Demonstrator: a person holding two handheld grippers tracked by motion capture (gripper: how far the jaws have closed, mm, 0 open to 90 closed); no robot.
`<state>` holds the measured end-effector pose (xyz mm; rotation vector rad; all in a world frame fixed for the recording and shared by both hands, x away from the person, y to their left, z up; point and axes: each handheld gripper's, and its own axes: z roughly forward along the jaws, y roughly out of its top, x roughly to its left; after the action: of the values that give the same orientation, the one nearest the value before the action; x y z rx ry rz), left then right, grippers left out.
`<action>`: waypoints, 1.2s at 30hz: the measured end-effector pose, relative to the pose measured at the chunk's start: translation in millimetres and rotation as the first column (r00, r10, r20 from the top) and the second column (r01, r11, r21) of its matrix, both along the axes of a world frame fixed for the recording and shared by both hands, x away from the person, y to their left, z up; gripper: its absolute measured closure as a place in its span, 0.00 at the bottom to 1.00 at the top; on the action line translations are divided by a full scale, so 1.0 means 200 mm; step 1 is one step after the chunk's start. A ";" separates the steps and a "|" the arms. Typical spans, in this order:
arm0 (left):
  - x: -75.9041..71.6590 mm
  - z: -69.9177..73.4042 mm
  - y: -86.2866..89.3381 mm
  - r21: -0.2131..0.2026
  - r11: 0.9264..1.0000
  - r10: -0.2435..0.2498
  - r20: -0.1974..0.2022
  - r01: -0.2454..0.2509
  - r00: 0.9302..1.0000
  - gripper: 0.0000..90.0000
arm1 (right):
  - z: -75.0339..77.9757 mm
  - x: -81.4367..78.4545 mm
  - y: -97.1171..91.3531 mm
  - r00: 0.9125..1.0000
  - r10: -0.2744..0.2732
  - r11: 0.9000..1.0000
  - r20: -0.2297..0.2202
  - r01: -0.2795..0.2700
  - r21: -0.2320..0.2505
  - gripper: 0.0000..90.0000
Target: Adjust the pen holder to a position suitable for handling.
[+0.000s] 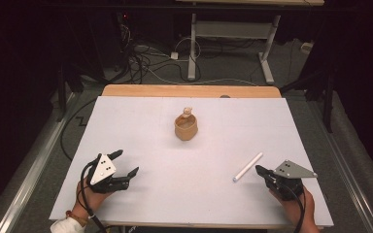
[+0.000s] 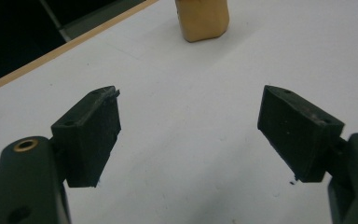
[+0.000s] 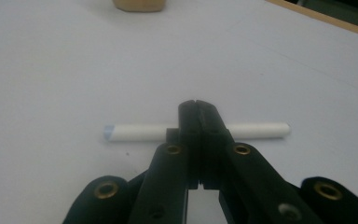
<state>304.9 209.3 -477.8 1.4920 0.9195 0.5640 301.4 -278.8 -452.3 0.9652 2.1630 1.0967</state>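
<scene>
on the white table (image 1: pixel 141 204) the white stick (image 1: pixel 247 167) lies just ahead of the right gripper (image 1: pixel 261 171), whose empty jaws are pressed together and could nudge it rolling away, while the left gripper (image 1: pixel 126 163) gapes wide, empty.

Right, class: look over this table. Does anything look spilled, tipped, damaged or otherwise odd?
Nothing stands out. The tan holder stands upright mid-table with one piece in it, the white stick lies flat and whole, and nothing has spilled. The left gripper is open, the right gripper shut just short of the stick.
</scene>
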 end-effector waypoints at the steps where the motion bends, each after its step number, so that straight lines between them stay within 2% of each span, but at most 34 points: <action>1: 0.00 0.00 0.00 -0.001 1.000 0.001 -0.002 -0.001 1.000 0.22 | 0.00 0.01 0.02 1.000 0.011 1.000 -0.005 -0.011 0.005 1.00; 3: 0.00 -0.01 -0.01 0.009 1.000 0.001 -0.006 -0.001 1.000 0.22 | -0.01 0.03 0.05 0.999 0.033 0.999 -0.016 -0.033 0.004 1.00; 8: 0.00 -0.02 -0.02 0.030 1.000 0.000 -0.007 0.000 1.000 0.22 | -0.04 0.04 0.15 0.995 0.090 0.995 -0.042 -0.091 -0.038 1.00; 11: 0.00 -0.02 -0.01 0.028 1.000 0.000 -0.008 0.000 1.000 0.22 | -0.05 0.03 0.16 0.995 0.092 0.993 -0.046 -0.095 -0.065 1.00; 14: 0.00 -0.02 -0.01 0.024 1.000 0.000 -0.011 0.000 1.000 0.22 | -0.05 0.04 0.12 0.997 0.043 0.995 -0.056 -0.048 -0.084 1.00; 17: 0.00 -0.02 -0.01 0.026 1.000 0.001 -0.011 -0.001 1.000 0.22 | -0.06 0.07 0.07 0.997 -0.038 0.993 -0.061 0.030 -0.116 1.00; 21: 0.00 -0.02 -0.01 0.028 1.000 -0.002 -0.011 0.002 1.000 0.22 | -0.07 0.14 -0.02 0.986 -0.143 0.983 -0.084 0.131 -0.131 1.00; 22: 0.00 -0.02 -0.01 0.028 1.000 -0.002 -0.011 0.002 1.000 0.22 | -0.07 0.14 -0.02 0.986 -0.143 0.983 -0.084 0.131 -0.131 1.00; 23: 0.00 -0.02 -0.01 0.024 1.000 -0.002 -0.011 0.002 1.000 0.22 | -0.08 0.19 -0.06 0.977 -0.180 0.978 -0.118 0.165 -0.124 1.00; 24: 0.00 -0.02 -0.01 0.026 1.000 -0.003 -0.011 0.003 1.000 0.22 | -0.08 0.20 -0.07 0.973 -0.185 0.978 -0.136 0.170 -0.119 1.00; 25: 0.00 -0.02 -0.01 0.027 1.000 -0.005 -0.013 0.005 1.000 0.22 | -0.08 0.22 -0.08 0.972 -0.195 0.977 -0.133 0.180 -0.117 1.00; 26: 0.00 -0.02 -0.02 0.028 1.000 -0.004 -0.014 0.005 1.000 0.22 | -0.08 0.24 -0.08 0.971 -0.204 0.973 -0.124 0.187 -0.132 1.00; 29: 0.00 -0.02 -0.02 0.030 1.000 -0.009 -0.014 0.010 1.000 0.22 | -0.09 0.29 -0.09 0.965 -0.223 0.967 -0.135 0.202 -0.156 1.00; 30: 0.01 -0.03 -0.06 -0.090 0.996 0.006 0.003 -0.005 1.000 0.22 | -0.09 0.31 -0.09 0.965 -0.231 0.964 -0.127 0.210 -0.162 1.00; 32: 0.01 -0.03 -0.06 -0.092 0.996 0.004 0.002 -0.004 1.000 0.22 | -0.09 0.34 -0.10 0.961 -0.237 0.964 -0.143 0.214 -0.159 1.00; 36: 0.01 -0.03 -0.07 -0.090 0.996 -0.001 -0.006 0.000 1.000 0.22 | -0.09 0.38 -0.09 0.958 -0.252 0.958 -0.137 0.227 -0.176 1.00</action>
<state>307.7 195.8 -484.4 1.4132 0.9376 0.5112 377.8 -297.6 -469.8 1.2384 2.1483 0.7424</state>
